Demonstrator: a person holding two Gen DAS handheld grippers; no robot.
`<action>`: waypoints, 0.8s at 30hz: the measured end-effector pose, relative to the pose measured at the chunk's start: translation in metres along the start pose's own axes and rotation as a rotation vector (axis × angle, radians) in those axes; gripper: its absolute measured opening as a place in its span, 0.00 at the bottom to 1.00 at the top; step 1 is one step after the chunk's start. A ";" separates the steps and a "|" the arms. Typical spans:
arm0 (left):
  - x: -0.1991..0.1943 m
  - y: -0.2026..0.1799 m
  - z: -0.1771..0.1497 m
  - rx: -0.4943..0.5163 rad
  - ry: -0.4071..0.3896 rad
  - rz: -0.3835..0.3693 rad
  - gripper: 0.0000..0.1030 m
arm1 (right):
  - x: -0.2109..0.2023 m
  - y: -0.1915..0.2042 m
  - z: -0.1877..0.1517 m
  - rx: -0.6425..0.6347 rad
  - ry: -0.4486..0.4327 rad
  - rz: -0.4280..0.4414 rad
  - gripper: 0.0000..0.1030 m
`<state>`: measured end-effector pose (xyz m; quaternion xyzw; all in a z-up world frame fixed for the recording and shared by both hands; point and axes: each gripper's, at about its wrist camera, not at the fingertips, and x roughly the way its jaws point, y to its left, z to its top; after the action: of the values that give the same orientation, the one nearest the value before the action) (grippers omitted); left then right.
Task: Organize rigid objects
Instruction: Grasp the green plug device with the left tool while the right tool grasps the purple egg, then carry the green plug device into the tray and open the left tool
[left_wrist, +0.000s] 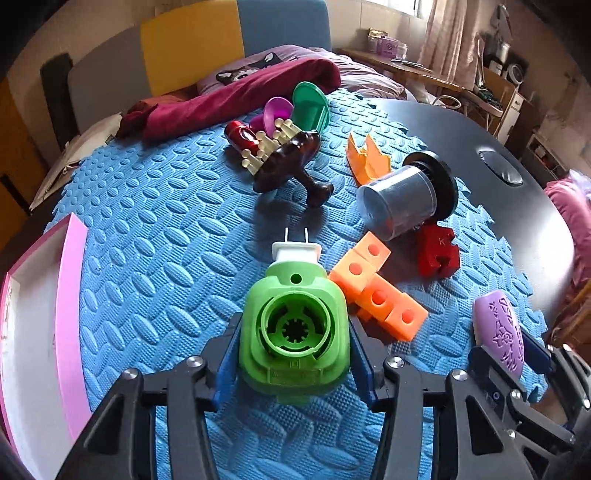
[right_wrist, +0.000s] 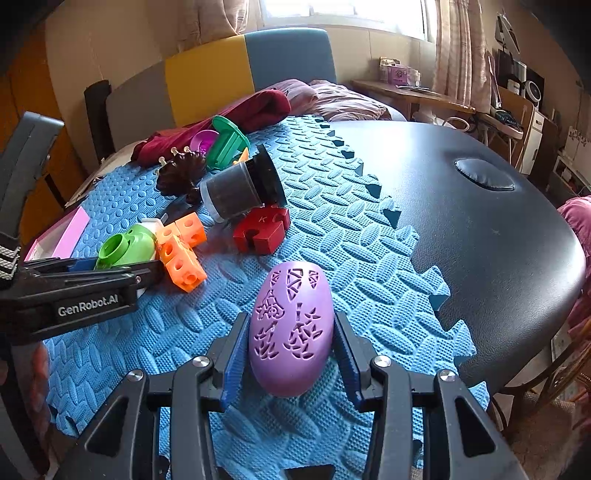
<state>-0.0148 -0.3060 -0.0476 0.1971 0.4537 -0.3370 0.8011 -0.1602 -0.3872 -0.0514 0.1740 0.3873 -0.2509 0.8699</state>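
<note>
Now "GenRobot.AI" reads on the left gripper (right_wrist: 122, 267), seemingly clamping the green plug-in device (left_wrist: 293, 328); right gripper (right_wrist: 291, 354) jaws hug the purple egg-shaped case (right_wrist: 291, 332).

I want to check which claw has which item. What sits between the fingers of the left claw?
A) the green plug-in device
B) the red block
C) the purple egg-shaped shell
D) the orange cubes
A: the left claw brackets the green plug-in device, its white plug pointing away.
</note>
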 end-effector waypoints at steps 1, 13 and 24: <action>0.000 0.000 -0.001 0.003 0.000 -0.003 0.51 | 0.000 0.000 0.000 -0.003 -0.001 -0.002 0.44; -0.018 0.031 -0.019 -0.070 -0.008 -0.023 0.51 | 0.000 0.005 -0.004 -0.041 -0.031 -0.035 0.43; -0.051 0.072 -0.027 -0.162 -0.048 -0.084 0.51 | -0.002 0.002 -0.003 0.051 -0.046 -0.002 0.42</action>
<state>0.0026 -0.2208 -0.0170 0.1043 0.4679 -0.3373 0.8102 -0.1625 -0.3834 -0.0516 0.1897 0.3607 -0.2654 0.8738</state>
